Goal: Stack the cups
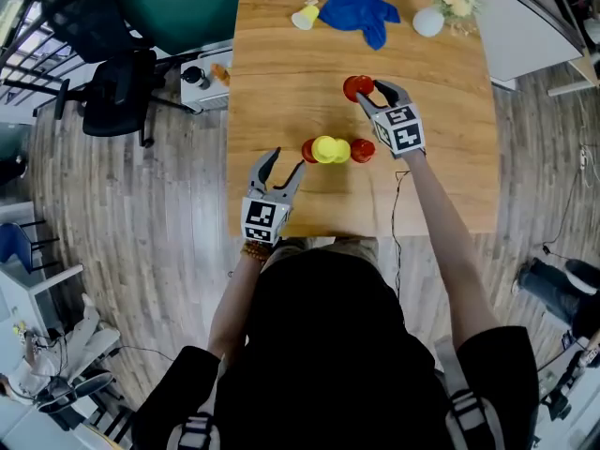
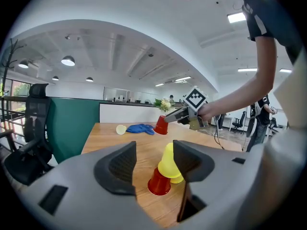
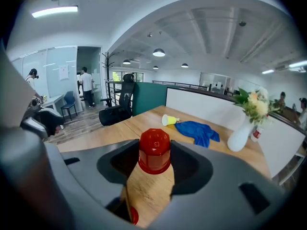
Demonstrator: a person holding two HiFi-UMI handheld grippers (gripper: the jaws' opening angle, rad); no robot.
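Observation:
My right gripper [image 1: 369,93] is shut on a red cup [image 1: 355,88], held upside down above the middle of the wooden table [image 1: 281,82]. In the right gripper view that red cup [image 3: 154,150] sits squeezed between both jaws. Nearer the front edge stands a cluster: a red cup [image 1: 308,150], a yellow cup [image 1: 328,149] and another red cup [image 1: 364,150]. In the left gripper view the yellow cup [image 2: 168,161] sits tilted on a red cup [image 2: 159,182]. My left gripper [image 1: 287,161] hovers open just short of the cluster, with nothing between its jaws.
A yellow cup [image 1: 305,16] lies on its side at the table's far edge beside a blue cloth [image 1: 362,12]. A white vase [image 1: 428,21] with flowers stands at the far right. A black office chair [image 1: 117,87] is on the floor left of the table.

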